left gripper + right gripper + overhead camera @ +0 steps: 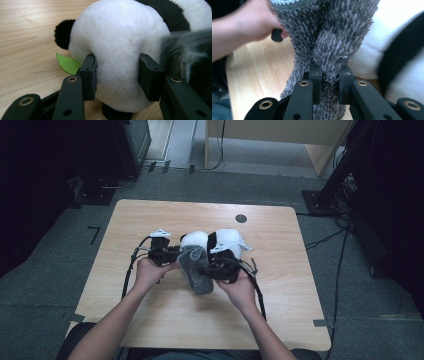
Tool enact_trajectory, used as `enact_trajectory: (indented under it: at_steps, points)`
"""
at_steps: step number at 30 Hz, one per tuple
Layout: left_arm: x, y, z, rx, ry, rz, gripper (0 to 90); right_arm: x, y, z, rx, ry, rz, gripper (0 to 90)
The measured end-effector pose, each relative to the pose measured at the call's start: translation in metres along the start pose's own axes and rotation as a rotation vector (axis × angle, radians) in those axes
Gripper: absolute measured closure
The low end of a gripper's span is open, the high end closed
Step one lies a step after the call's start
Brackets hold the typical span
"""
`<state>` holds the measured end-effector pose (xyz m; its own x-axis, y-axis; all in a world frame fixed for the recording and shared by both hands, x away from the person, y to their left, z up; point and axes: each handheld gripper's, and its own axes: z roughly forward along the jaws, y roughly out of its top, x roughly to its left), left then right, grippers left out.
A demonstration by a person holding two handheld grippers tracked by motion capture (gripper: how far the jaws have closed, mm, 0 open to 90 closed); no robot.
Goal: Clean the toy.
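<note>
A black-and-white panda plush [220,240] lies on the wooden table [150,215]. My left gripper [172,254] pinches the panda's white head [117,50] between its pads [89,75]; a black ear [63,33] and a green leaf [68,63] show beside it. A grey shaggy cloth [196,266] hangs against the plush. My right gripper [329,80] is shut on a bunched fold of this cloth [329,32], with the panda's white and black body [394,45] just behind it.
A round black hole [241,218] marks the table's far side. Cables [327,240] run over the grey floor to the right, and dark stands [325,195] flank the table. The person's other hand [249,22] shows in the right gripper view.
</note>
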<state>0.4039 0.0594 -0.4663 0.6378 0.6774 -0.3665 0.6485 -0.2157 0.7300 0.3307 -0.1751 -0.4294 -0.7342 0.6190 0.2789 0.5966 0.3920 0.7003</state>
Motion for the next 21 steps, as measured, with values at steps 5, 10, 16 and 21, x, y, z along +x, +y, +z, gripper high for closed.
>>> enact_trajectory:
  at_steps: [5, 10, 16, 21]
  points:
    - [0.000, -0.001, 0.000, 0.009, 0.009, 0.014, 55.3, -0.008, -0.007, 0.038, 0.081, -0.058, -0.028, 78.7]
    - [0.000, 0.000, 0.001, 0.007, 0.011, 0.016, 55.6, -0.021, -0.018, 0.032, 0.063, -0.091, -0.021, 78.5]
    - [0.000, 0.001, 0.001, 0.009, 0.009, 0.019, 55.6, -0.025, -0.026, 0.016, 0.067, -0.194, -0.057, 78.4]
    - [0.000, 0.002, 0.001, 0.012, 0.010, 0.020, 55.7, -0.030, -0.031, -0.002, 0.059, -0.224, -0.060, 78.2]
